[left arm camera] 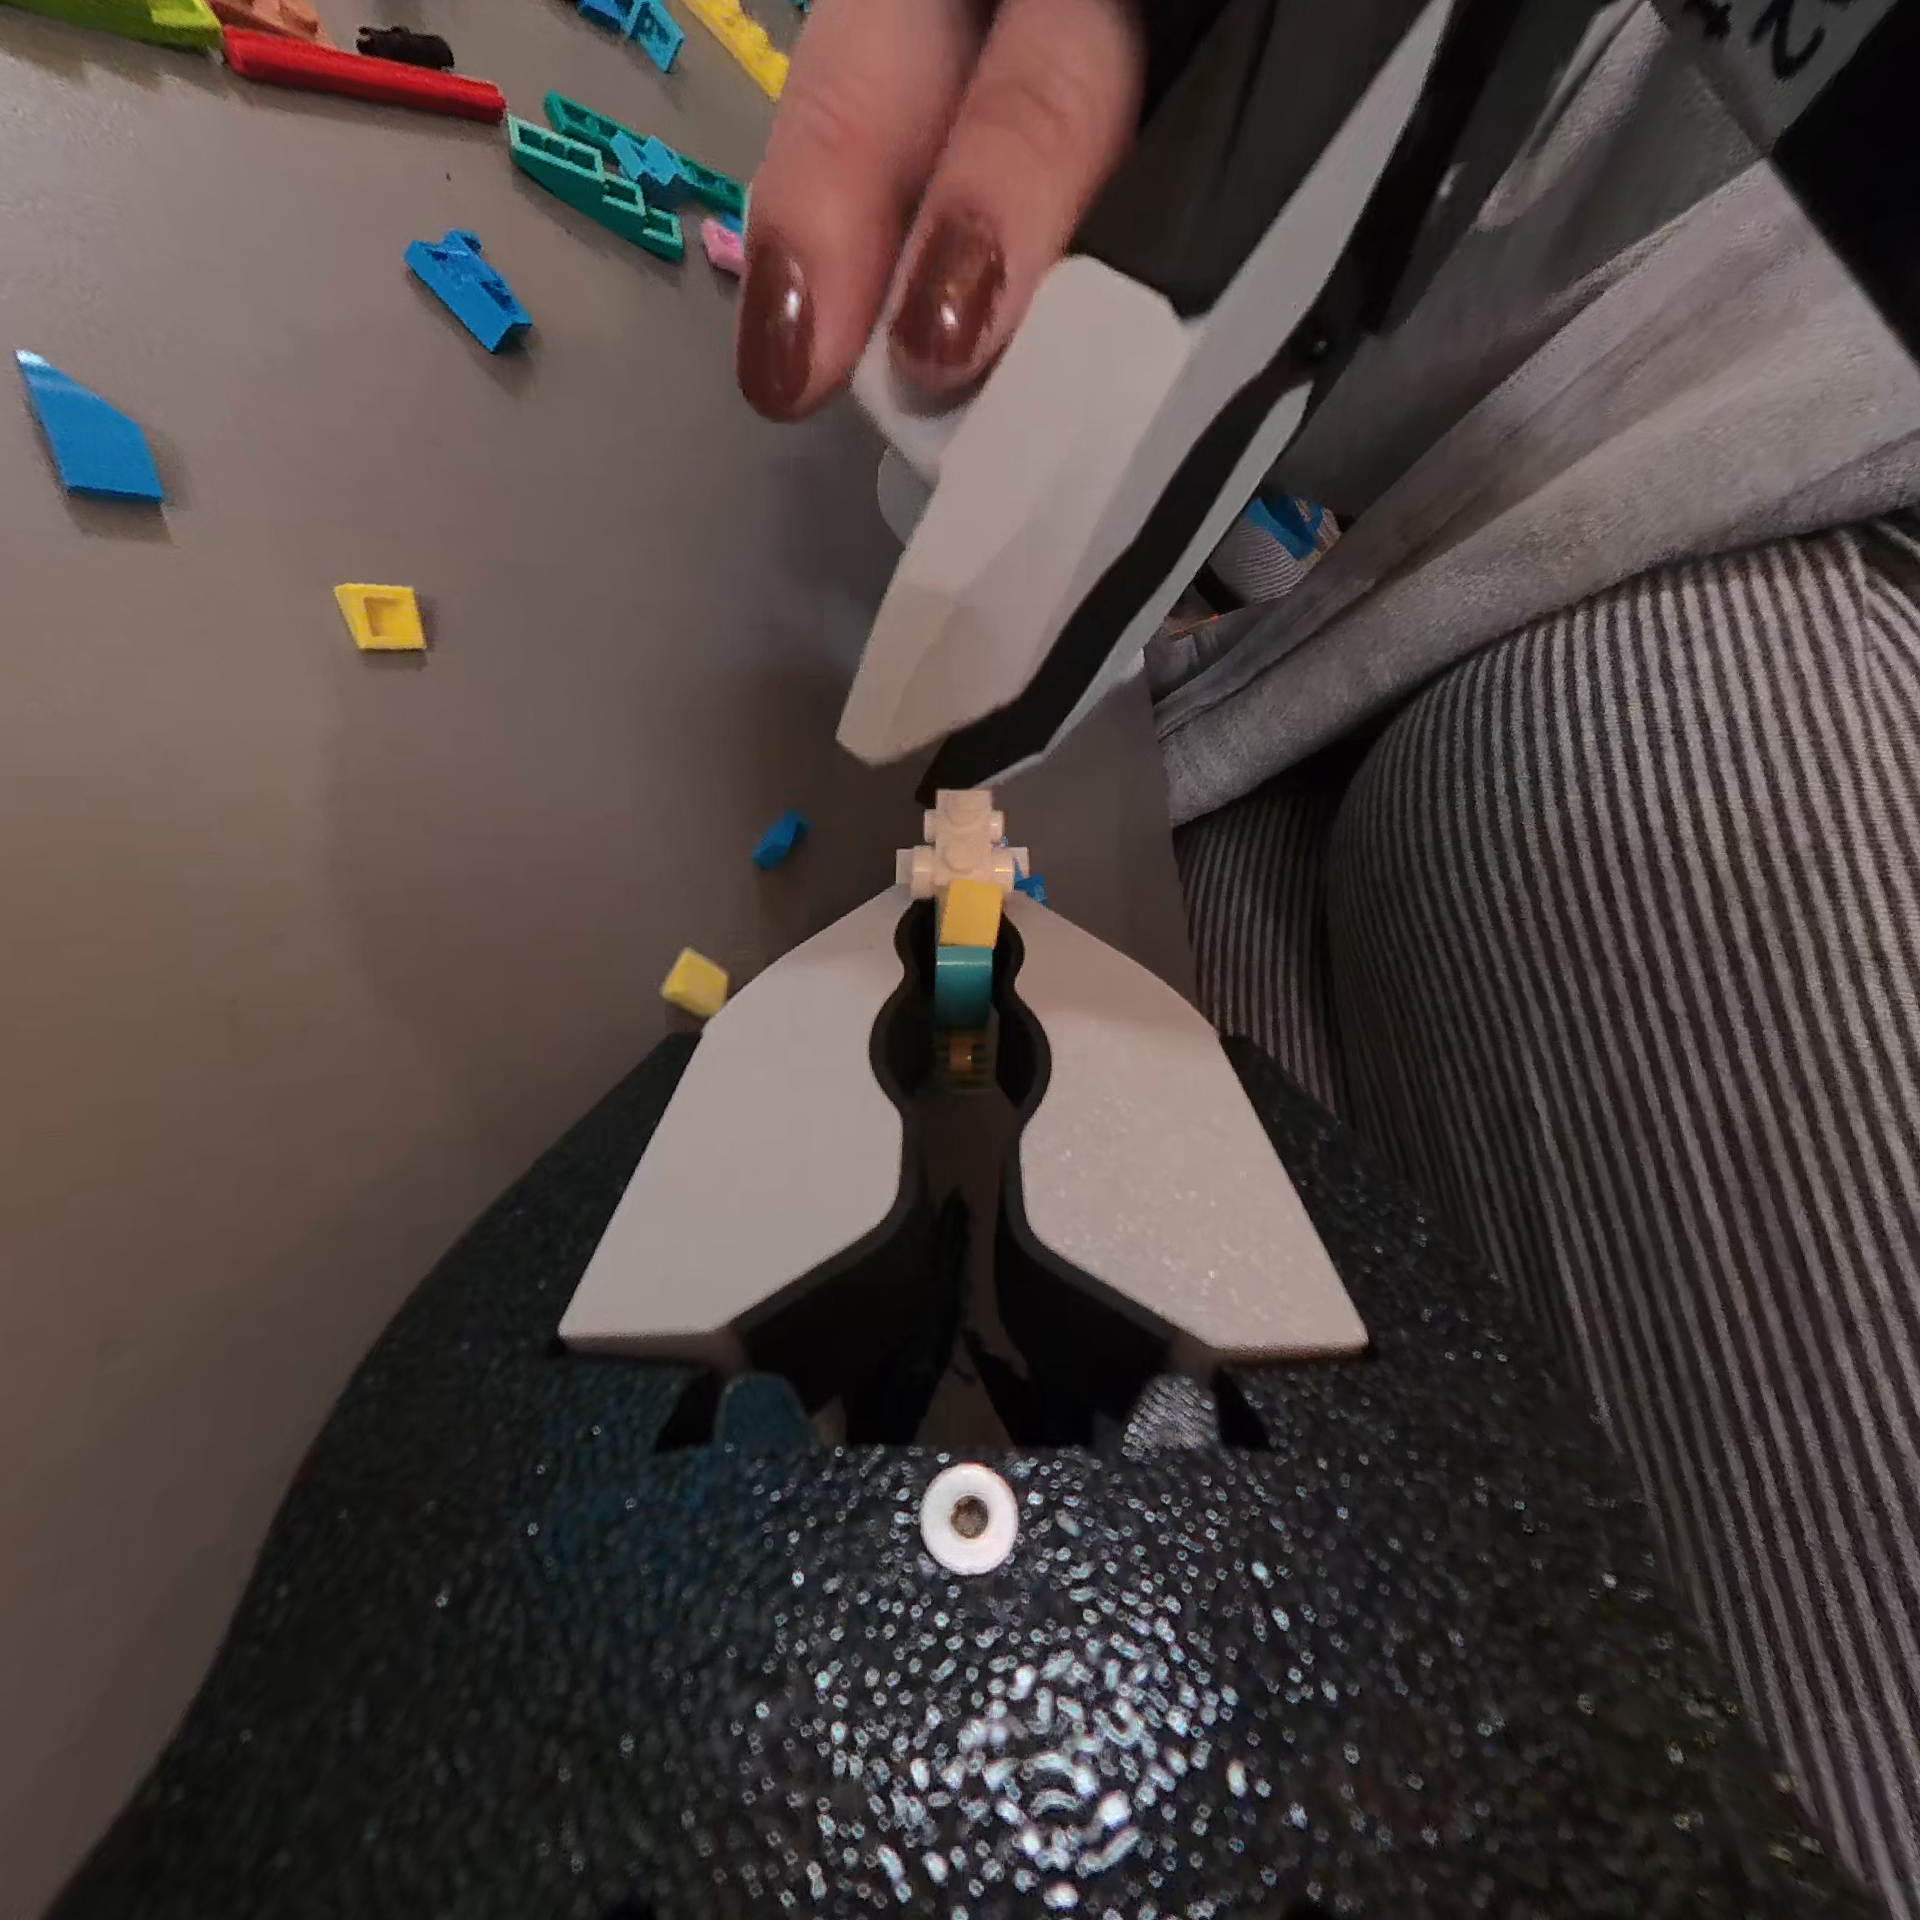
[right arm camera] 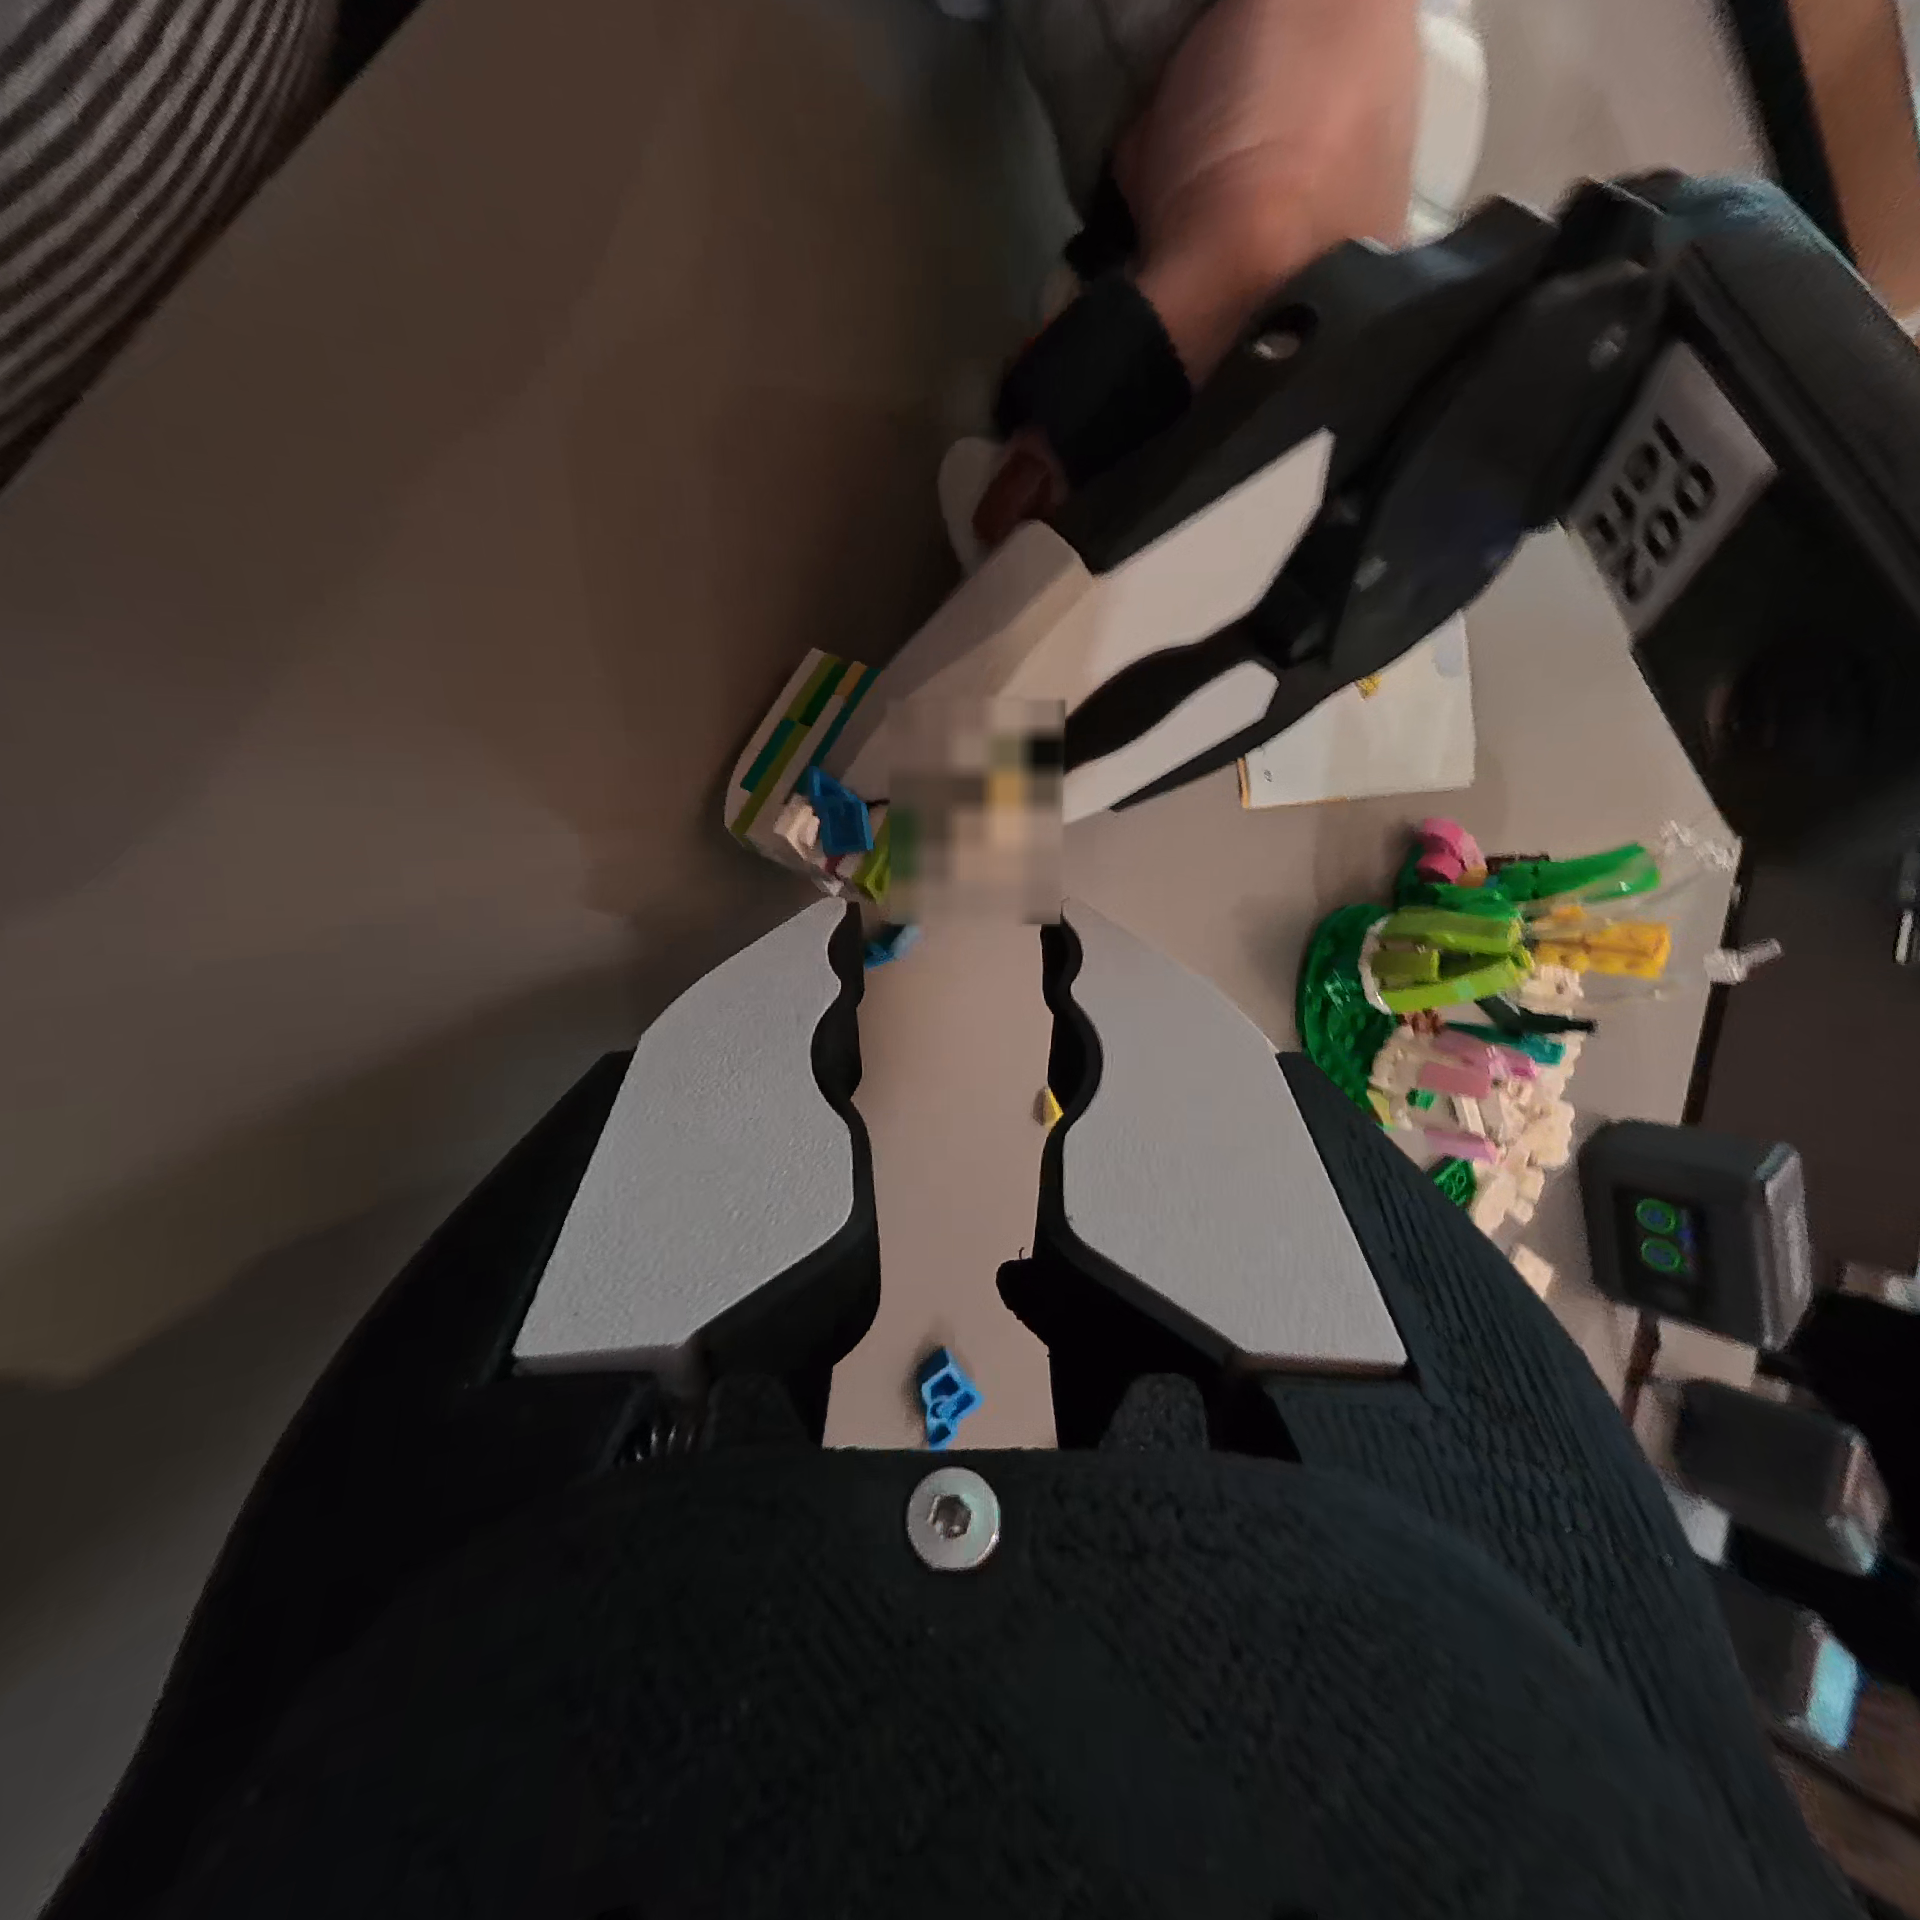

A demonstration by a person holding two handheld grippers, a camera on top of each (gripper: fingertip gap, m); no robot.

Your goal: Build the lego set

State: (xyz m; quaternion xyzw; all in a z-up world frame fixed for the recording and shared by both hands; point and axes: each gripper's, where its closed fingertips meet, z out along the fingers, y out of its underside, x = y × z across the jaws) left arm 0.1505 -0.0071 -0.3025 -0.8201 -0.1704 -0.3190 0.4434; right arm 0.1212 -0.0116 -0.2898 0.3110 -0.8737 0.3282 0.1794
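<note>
My left gripper (left arm camera: 966,914) is shut on a small lego assembly (left arm camera: 961,857) of white studded pieces on top of a yellow and a teal piece. The white end sticks out past the tips. My right gripper (left arm camera: 935,769) comes in from the upper right, its tips just above the white end; whether they touch it I cannot tell. In the right wrist view, my right gripper (right arm camera: 956,920) is open and empty. The left gripper's fingers (right arm camera: 1174,603) lie just ahead, its tips hidden by a mosaic patch. A hand (left arm camera: 862,260) rests on the right gripper.
Loose bricks lie on the grey table (left arm camera: 416,831): blue (left arm camera: 468,291), yellow (left arm camera: 379,616), teal (left arm camera: 613,177), red (left arm camera: 364,78). A striped partial build (right arm camera: 805,764), a paper sheet (right arm camera: 1371,738) and a green, pink and white brick pile (right arm camera: 1455,997) lie ahead. A striped leg (left arm camera: 1610,1039) is at the right. Less than 4 cm separates the two grippers' tips.
</note>
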